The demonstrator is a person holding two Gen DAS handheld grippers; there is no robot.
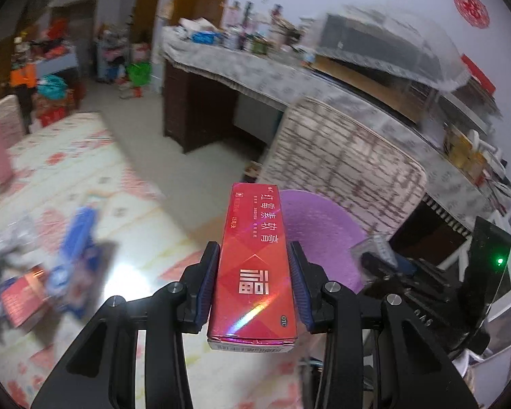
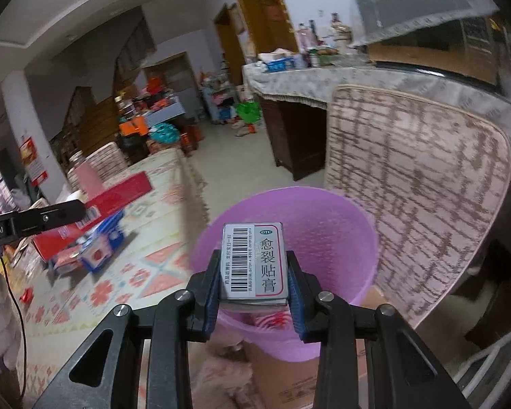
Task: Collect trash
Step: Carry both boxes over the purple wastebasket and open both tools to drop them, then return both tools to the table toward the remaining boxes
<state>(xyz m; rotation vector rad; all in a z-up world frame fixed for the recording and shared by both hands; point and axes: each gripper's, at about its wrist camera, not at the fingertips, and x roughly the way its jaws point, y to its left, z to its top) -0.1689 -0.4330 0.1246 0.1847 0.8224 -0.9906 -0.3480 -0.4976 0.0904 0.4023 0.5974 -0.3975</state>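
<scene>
My left gripper point(image 1: 253, 255) is shut on a long red medicine carton point(image 1: 253, 266), held lengthwise above the patterned table. A purple plastic bin point(image 1: 318, 228) sits just beyond and to the right of it. My right gripper point(image 2: 253, 269) is shut on a small grey box with a barcode point(image 2: 253, 260) and hangs right over the near rim of the purple bin point(image 2: 323, 218). The other gripper point(image 2: 37, 220) shows at the left edge of the right wrist view, carrying the red carton point(image 2: 119, 192). The right gripper's body point(image 1: 408, 279) appears at the right of the left wrist view.
Several blue and red boxes and wrappers point(image 1: 64, 272) lie on the patterned tablecloth point(image 1: 85, 177) at left. A padded chair back point(image 2: 415, 184) stands behind the bin, and a cluttered cloth-covered counter point(image 1: 255, 64) lies further back. A cardboard box point(image 2: 289, 381) sits under the bin.
</scene>
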